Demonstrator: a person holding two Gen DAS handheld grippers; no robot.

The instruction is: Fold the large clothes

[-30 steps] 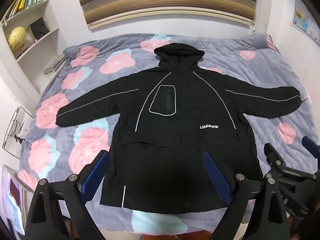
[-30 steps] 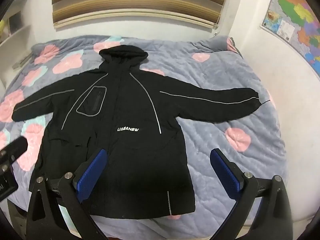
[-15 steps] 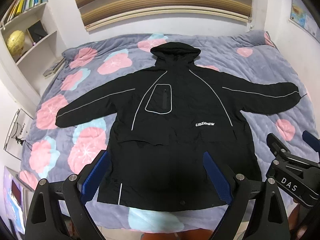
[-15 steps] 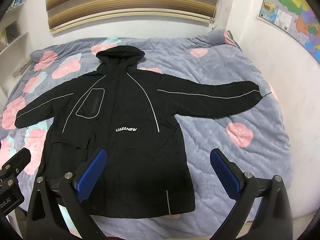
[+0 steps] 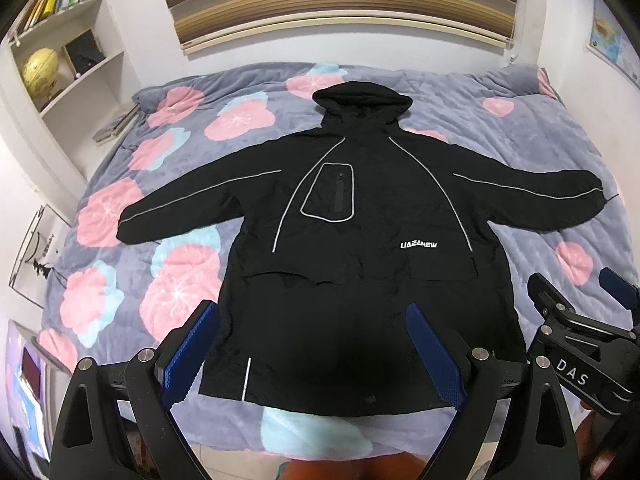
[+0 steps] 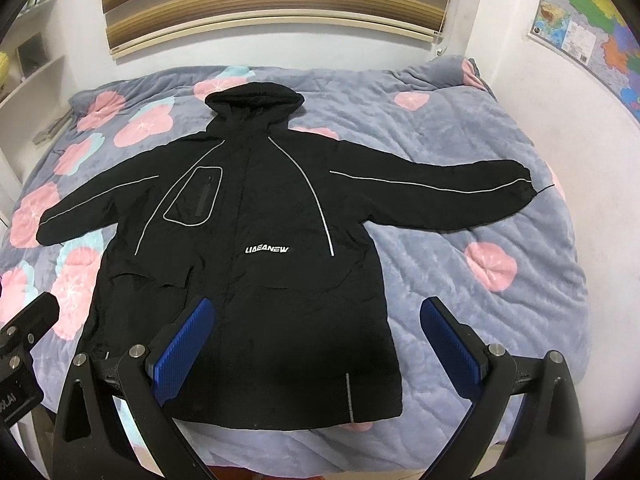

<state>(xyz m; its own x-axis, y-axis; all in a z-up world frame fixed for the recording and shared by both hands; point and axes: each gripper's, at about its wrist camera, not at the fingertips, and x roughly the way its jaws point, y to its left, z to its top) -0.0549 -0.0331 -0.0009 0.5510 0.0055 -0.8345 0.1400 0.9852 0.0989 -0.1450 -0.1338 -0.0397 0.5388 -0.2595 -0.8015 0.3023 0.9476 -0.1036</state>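
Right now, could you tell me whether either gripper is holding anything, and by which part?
Nothing is held: the left gripper and right gripper are both open above the jacket.

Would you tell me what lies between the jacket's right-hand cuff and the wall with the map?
Only bare quilt: past the black jacket sleeve cuff, the right wrist view shows grey fabric with pink flowers up to the map wall.

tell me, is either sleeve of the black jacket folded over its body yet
No, both sleeves of the black jacket lie spread flat on the quilt, and both grippers hang open above it.
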